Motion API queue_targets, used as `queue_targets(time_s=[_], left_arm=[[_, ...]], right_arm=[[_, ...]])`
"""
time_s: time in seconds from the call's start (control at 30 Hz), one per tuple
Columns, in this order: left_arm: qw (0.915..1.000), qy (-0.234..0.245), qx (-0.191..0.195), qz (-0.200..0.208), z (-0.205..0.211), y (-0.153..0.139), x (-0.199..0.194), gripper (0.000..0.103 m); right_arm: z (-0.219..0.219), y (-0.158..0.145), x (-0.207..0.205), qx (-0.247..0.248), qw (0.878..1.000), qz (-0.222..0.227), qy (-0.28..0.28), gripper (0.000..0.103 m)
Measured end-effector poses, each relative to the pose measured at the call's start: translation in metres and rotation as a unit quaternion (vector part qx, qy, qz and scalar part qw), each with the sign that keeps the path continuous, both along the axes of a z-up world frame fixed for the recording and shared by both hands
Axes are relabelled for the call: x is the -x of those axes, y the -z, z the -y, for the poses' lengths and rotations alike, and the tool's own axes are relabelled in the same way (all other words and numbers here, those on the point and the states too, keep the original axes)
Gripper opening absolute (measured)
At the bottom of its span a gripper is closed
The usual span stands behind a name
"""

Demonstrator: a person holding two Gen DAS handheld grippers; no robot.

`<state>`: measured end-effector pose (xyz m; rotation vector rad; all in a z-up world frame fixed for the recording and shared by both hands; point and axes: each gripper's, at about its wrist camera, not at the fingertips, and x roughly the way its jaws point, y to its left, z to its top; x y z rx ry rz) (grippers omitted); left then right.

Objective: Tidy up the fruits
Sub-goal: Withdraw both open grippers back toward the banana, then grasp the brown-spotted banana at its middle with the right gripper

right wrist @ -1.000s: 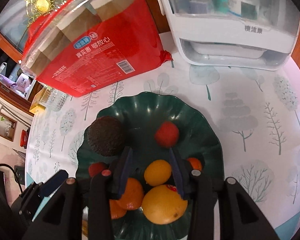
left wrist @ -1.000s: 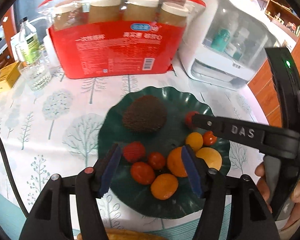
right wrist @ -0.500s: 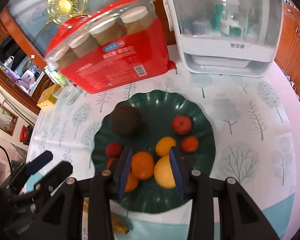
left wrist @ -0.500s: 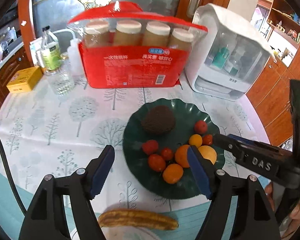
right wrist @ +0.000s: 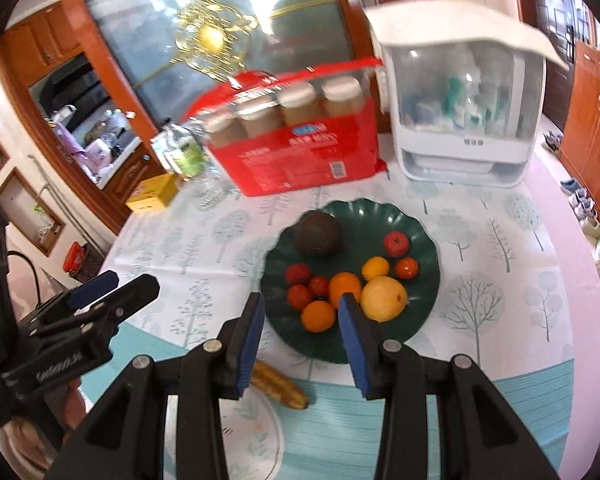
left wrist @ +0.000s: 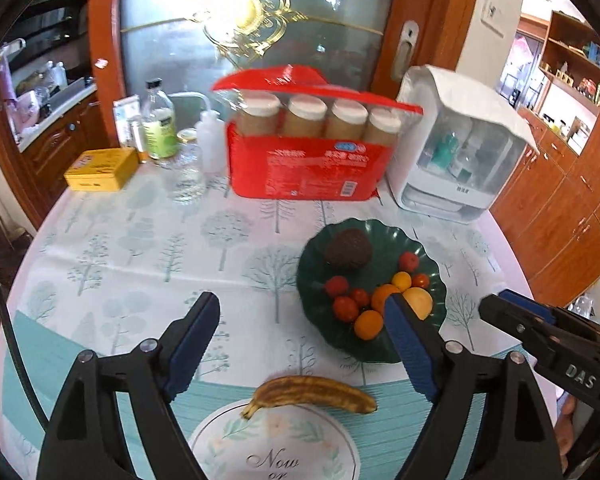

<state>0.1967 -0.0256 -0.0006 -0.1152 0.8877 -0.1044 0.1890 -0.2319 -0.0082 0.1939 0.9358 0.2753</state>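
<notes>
A dark green scalloped plate [left wrist: 430, 258] [right wrist: 360, 230] holds a brown avocado [left wrist: 348, 249] [right wrist: 316, 234], small red tomatoes [left wrist: 345, 308], oranges [right wrist: 319, 315] and a yellow citrus [right wrist: 383, 298]. A spotted banana [left wrist: 312, 394] [right wrist: 278, 384] lies on the tablecloth in front of the plate. My left gripper [left wrist: 302, 304] hangs above the cloth left of the plate, its jaws opening wide with nothing between them. My right gripper [right wrist: 301, 300] hovers over the plate's near edge, jaws narrowly apart and empty. Each gripper shows in the other's view, the right [left wrist: 512, 312] and the left [right wrist: 112, 284].
At the back stand a red pack of jars [left wrist: 304, 164], a white lidded appliance [left wrist: 460, 152], a yellow box [left wrist: 102, 169], bottles [left wrist: 160, 124] and a glass [left wrist: 188, 178]. The round table's edge curves on both sides. Wooden cabinets [left wrist: 560, 200] stand to the right.
Both grippers have risen and drawn back from the plate, which now looks smaller. The left jaws have spread wider. The banana has come into view.
</notes>
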Motion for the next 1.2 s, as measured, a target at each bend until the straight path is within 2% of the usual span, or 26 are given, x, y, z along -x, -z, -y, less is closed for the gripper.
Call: queue_targets(time_s=[0.13, 0.3, 0.6, 0.83, 1.2], left_arm=[[0.9999, -0.012, 0.002, 0.011, -0.017, -0.014, 0.017, 0.086], [0.9997, -0.017, -0.003, 0.014, -0.033, -0.021, 0.034, 0.087], [0.9997, -0.024, -0.011, 0.000, -0.049, -0.009, 0.052, 0.089], [0.9992, -0.025, -0.021, -0.024, -0.058, 0.023, 0.059, 0.089], [0.9932, -0.043, -0.012, -0.107, -0.075, 0.105, 0.056, 0.089]], right_arm=[[-0.012, -0.011, 0.016, 0.007, 1.000, 0.014, -0.019, 0.045], [-0.026, -0.014, 0.031, 0.028, 0.998, 0.027, -0.042, 0.047], [-0.048, 0.002, 0.050, 0.048, 0.995, 0.032, -0.082, 0.048], [-0.069, 0.035, 0.054, 0.086, 0.988, 0.024, -0.122, 0.048], [-0.109, 0.107, 0.044, 0.155, 0.967, 0.000, -0.202, 0.048]])
